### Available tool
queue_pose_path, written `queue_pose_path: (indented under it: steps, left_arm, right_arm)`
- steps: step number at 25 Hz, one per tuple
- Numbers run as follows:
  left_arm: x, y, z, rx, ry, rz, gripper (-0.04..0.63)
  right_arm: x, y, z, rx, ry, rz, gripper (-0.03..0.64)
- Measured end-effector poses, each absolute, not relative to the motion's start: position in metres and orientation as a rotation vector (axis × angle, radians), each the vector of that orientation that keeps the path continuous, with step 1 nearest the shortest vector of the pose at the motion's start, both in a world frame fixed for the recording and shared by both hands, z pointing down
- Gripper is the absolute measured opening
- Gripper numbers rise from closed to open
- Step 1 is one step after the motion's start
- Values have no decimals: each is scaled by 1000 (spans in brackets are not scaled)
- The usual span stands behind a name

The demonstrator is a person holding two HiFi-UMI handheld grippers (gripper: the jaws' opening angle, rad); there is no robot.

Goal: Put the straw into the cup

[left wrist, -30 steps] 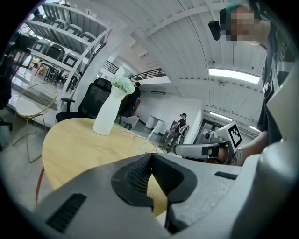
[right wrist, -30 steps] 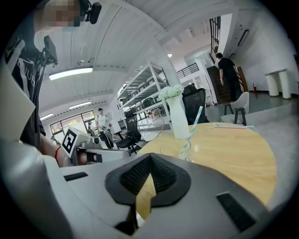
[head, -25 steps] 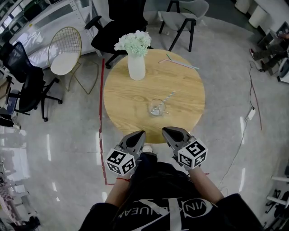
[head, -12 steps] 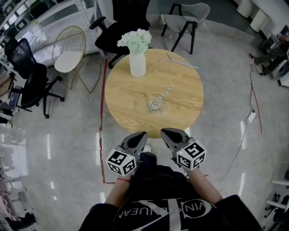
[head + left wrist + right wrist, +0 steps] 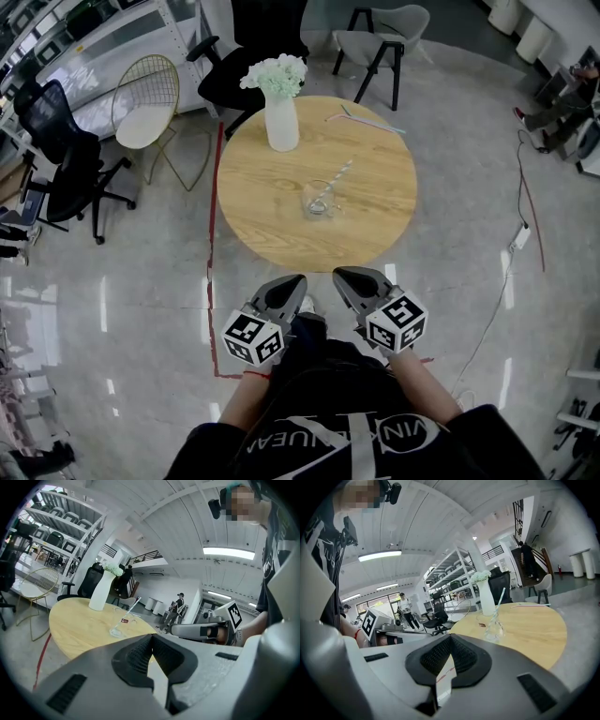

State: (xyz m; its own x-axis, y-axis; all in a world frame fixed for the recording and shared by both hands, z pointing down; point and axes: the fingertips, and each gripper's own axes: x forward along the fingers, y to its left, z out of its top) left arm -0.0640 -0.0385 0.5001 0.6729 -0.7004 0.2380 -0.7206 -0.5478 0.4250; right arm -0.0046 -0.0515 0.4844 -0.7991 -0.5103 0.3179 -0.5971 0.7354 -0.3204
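Nearest, just in front of the person's body, the left gripper (image 5: pixel 291 281) and the right gripper (image 5: pixel 345 276) hang side by side over the floor, well short of the table (image 5: pixel 375 230). Each gripper's own view shows its ribbed pads pressed together with nothing between them, so both are closed and empty. Neither touches anything on the table.

Farther out, near the middle of the round wooden top, stands the clear cup (image 5: pixel 317 200). A striped straw (image 5: pixel 336 177) is already in it: the lower end sits inside the glass and the upper end leans out over the rim, toward the far right. The cup is upright.

Beyond the cup, a white vase (image 5: pixel 282 127) of pale flowers (image 5: pixel 276 74) stands toward the far left edge, and spare straws (image 5: pixel 370 123) lie flat near the far right edge, well apart from the cup.

As I judge it, the task looks done: one straw is in the cup and both hands are clear. Nothing seems left, unless the spare straws are meant to follow.
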Motion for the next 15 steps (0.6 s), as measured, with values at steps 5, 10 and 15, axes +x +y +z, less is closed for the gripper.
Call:
queue_pose_path:
  steps: [5, 10, 15]
  left_arm:
    - [-61, -23, 496, 2401, -1110, 51, 8]
    - [-60, -7, 494, 2401, -1133, 49, 8]
    - [-57, 10, 489, 2413, -1143, 55, 8]
  right_arm:
    - [-4, -37, 481, 864, -2738, 599, 3]
    - [-3, -21, 479, 844, -2752, 585, 3]
    - [-3, -5, 475, 827, -2769, 583, 3]
